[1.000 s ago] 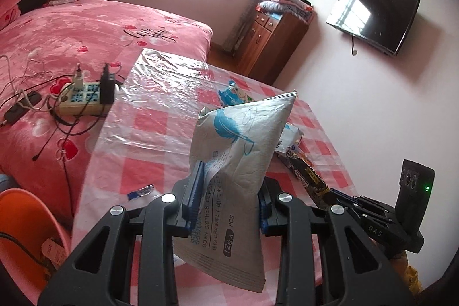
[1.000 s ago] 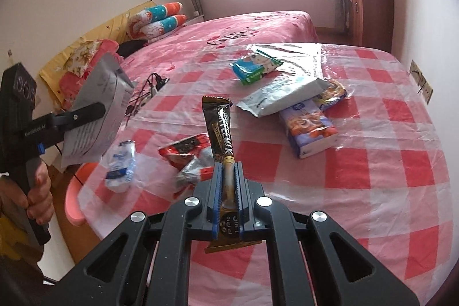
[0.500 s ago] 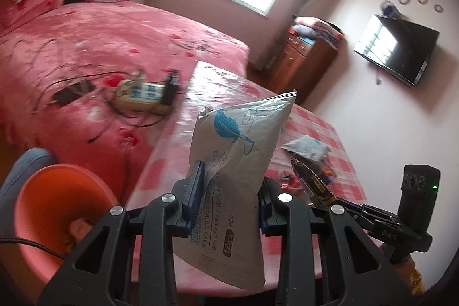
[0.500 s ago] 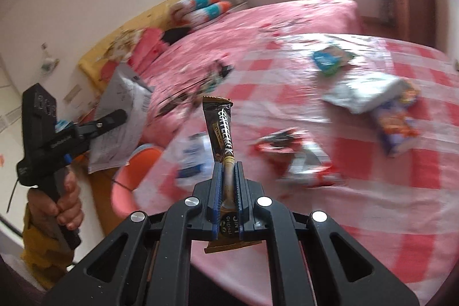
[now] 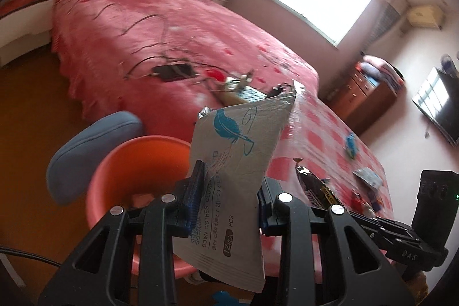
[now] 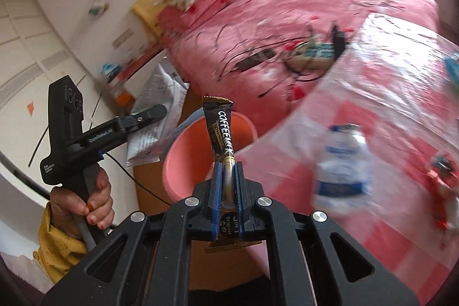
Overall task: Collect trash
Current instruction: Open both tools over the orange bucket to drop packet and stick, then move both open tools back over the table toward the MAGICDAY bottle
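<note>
Black tool [image 6: 227,191] – blue pads, yellow sleeve [image 6: 57,245]

Brown floor [image 5: 34,111]: an orange basin [image 5: 137,162] stands directly ahead of both tongs, beside a blue cushion [image 5: 94,151]. Right of them, the checked table [image 6: 387,111] carries scattered wrappers [image 6: 341,162]. Beyond, the pink bed [image 5: 160,27] bears a power strip [image 6: 315,52], cables, a phone [image 5: 175,71].

Each fisheye camera sits just behind its own gripper, looking forward along the black fingers. The left view faces down and across the round orange plastic basin [image 5: 137,162] toward the pink-quilted bed [image 5: 183,42]; the right view, from the table side, shares both [image 6: 183,159] [image 6: 330,19].
</note>
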